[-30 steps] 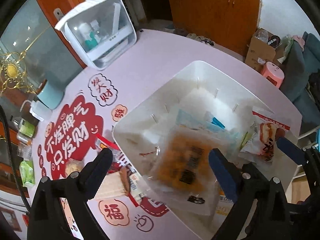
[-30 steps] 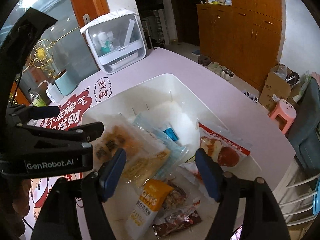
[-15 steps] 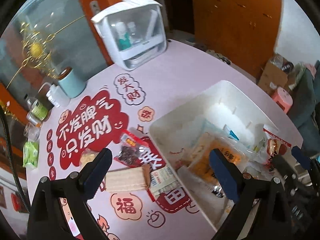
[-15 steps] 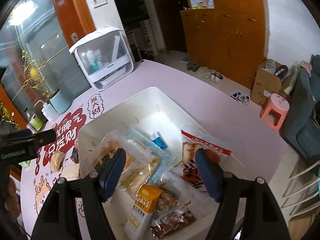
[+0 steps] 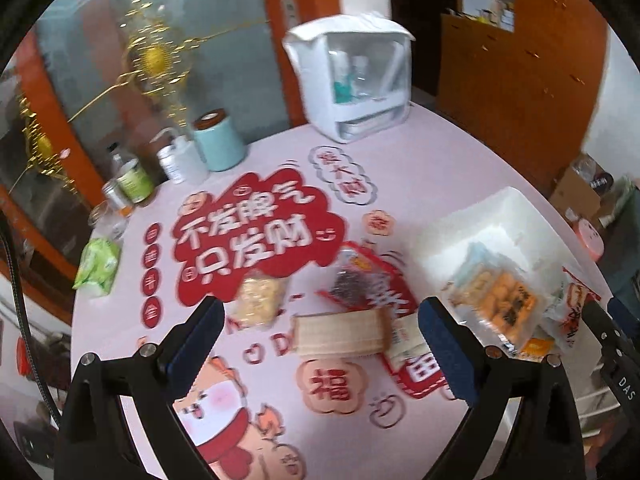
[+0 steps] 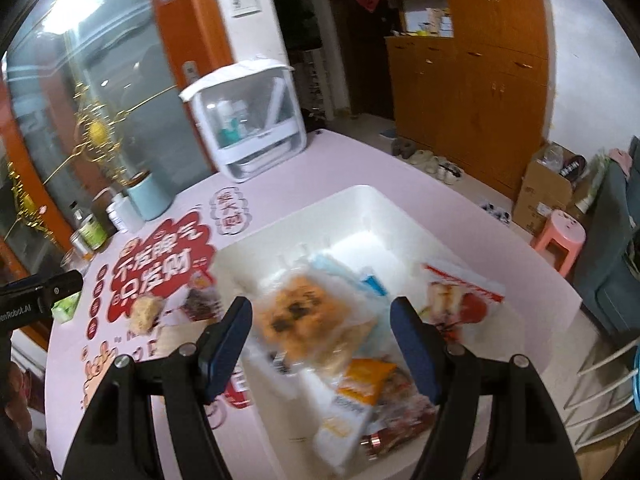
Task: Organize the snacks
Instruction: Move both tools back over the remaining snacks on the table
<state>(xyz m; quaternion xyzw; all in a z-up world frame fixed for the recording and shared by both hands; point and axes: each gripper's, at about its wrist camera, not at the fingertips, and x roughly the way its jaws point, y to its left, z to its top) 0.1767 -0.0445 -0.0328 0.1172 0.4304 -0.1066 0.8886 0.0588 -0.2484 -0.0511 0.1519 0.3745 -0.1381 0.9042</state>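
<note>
Both grippers open and empty: left gripper (image 5: 318, 344) above loose snacks on the counter (image 5: 432, 168), right gripper (image 6: 320, 344) over the white bin (image 6: 372, 208). Could shove packets across the slick counter, or squash the wafer pack (image 5: 340, 334) with wide jaws closing crookedly. Could also snag the crowded bin's bags. Counted: one bin, two grippers; four loose packets visible on the counter, perhaps six in the bin, blurred.

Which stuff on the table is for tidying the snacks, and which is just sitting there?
For the job: white bin, orange snack pack, wafer pack, dark snack pack, yellow snack.

Just lying about: clear storage box, blue cup, green packet, jars.
</note>
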